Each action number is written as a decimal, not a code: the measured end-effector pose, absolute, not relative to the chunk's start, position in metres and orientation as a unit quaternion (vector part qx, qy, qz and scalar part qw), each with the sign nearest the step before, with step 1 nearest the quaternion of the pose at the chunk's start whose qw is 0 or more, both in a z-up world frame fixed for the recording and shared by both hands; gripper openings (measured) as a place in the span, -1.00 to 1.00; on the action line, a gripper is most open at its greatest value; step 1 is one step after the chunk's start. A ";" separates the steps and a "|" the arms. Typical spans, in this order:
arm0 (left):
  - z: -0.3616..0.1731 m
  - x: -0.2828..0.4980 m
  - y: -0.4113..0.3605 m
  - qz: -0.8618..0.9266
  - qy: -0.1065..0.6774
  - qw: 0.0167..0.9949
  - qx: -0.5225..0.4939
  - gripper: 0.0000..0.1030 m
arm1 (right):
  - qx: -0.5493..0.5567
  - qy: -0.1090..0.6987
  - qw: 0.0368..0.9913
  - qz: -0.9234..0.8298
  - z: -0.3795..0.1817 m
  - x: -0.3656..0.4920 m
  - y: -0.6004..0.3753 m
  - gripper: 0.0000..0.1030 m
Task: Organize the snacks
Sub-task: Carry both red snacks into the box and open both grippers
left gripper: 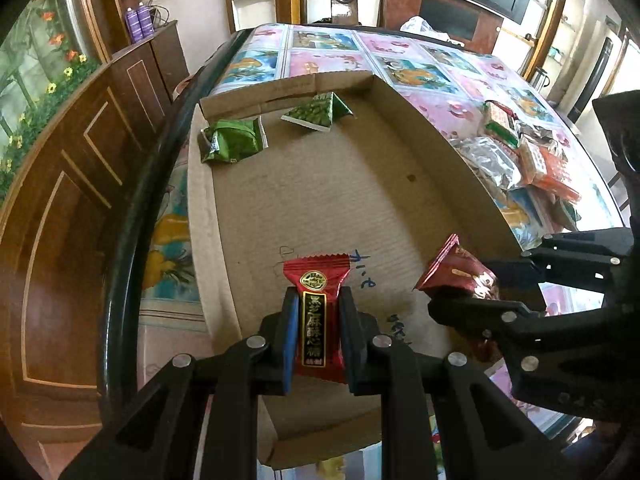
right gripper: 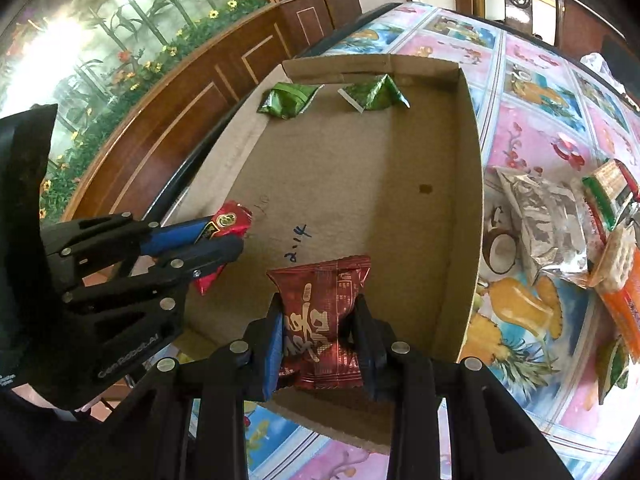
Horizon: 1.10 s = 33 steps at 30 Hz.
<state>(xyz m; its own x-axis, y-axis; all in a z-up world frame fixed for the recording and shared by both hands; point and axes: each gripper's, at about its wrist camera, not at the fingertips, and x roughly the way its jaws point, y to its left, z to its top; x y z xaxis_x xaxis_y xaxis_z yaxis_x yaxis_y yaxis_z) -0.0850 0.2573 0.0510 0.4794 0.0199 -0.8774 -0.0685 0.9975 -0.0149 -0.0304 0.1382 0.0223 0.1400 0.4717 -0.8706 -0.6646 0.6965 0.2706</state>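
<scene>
1. L gripper is clamped on a slim red candy packet, pads on its long sides; it hangs over the box's near edge, towards the near-left corner.
2. R gripper is clamped on a wider dark-red snack packet, also side-gripped, over the near edge of the cardboard box, just beside the L one.
3. Handling, as I judge it: both packets are light, crinkly foil, soft w/ air inside, so they squash and can slide out if pinched at a seam. Mid-body, across the narrow width, looks the safest hold; what's inside may crumble, so no hard squeeze.
4. Count in the box: 2 green triangular packets along the far edge, one at the far-left corner, the other nearer the middle. Nothing else lies on the box floor.
5. Count held: 2 red packets, one per gripper.
6. Still out on the tablecloth, off the box's right edge: a loose pile of silver, orange and green packs, overlapping, approx 6; can't count it exactly.
</scene>
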 end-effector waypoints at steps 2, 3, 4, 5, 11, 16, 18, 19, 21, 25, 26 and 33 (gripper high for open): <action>0.050 -0.085 0.257 0.027 0.511 0.859 -0.020 -0.65 | -0.089 0.538 0.748 0.377 0.020 -0.030 0.139 -0.33; 0.049 -0.084 0.257 0.028 0.511 0.859 -0.017 -0.65 | -0.089 0.539 0.748 0.377 0.019 -0.030 0.139 -0.33; 0.049 -0.084 0.257 0.028 0.511 0.859 -0.014 -0.65 | -0.089 0.540 0.748 0.377 0.018 -0.030 0.139 -0.33; 0.048 -0.084 0.258 0.028 0.512 0.858 -0.012 -0.65 | -0.089 0.540 0.747 0.377 0.017 -0.030 0.139 -0.32; 0.046 -0.084 0.258 0.030 0.515 0.857 -0.001 -0.65 | -0.087 0.543 0.746 0.376 0.014 -0.030 0.140 -0.32; 0.044 -0.083 0.258 0.031 0.517 0.855 0.002 -0.65 | -0.088 0.545 0.746 0.373 0.009 -0.032 0.142 -0.32; 0.043 -0.083 0.258 0.031 0.516 0.856 0.003 -0.65 | -0.089 0.545 0.746 0.373 0.008 -0.032 0.142 -0.32; 0.043 -0.083 0.258 0.031 0.516 0.856 0.003 -0.65 | -0.090 0.544 0.746 0.373 0.008 -0.032 0.142 -0.32; 0.043 -0.082 0.257 0.031 0.516 0.856 0.005 -0.65 | -0.091 0.544 0.746 0.373 0.007 -0.032 0.142 -0.31; 0.043 -0.082 0.257 0.032 0.515 0.856 0.005 -0.65 | -0.093 0.542 0.747 0.373 0.007 -0.034 0.143 -0.30; 0.042 -0.082 0.257 0.032 0.515 0.856 0.006 -0.65 | -0.094 0.542 0.747 0.373 0.007 -0.033 0.143 -0.30; 0.043 -0.082 0.257 0.034 0.515 0.856 0.003 -0.62 | -0.094 0.539 0.746 0.381 0.011 -0.037 0.143 -0.29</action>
